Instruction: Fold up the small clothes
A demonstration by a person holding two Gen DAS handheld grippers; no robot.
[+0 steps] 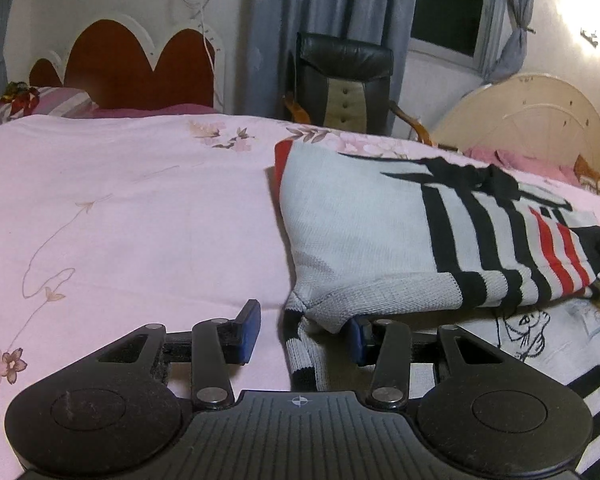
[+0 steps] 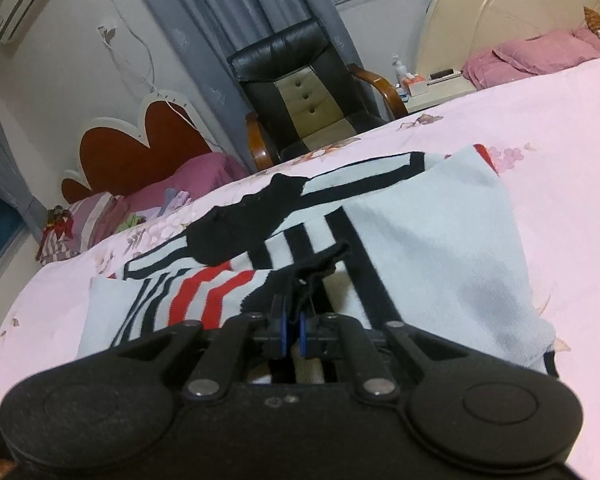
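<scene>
Left to right across the bed [image 1: 120,200], spread with a pink floral sheet: bare sheet toward the left edge; the left gripper [image 1: 302,334] low over the bed, jaws spread wide and released, its blue pads [image 1: 249,332] flanking the near corner of the knit sweater [image 1: 360,232]; that corner hangs between the jaws, apparently not yet gripped; a white cartoon-print garment [image 1: 540,328] lies under the sweater's near hem, toward the bed's right side. The sweater, pale grey with black and red stripes, lies partly folded over itself mid-bed, a sleeve laid across the body. The right gripper [image 2: 294,330] is clenched on a black edge of the sweater [image 2: 440,248], probably a cuff or hem, fabric bunched above the pads [image 2: 283,330]. Step in hand, as judged: a fold of sleeve or side across the body; next the left jaws must close on the corner, so that both ends travel together and land flat, without dragging the garment beneath.
</scene>
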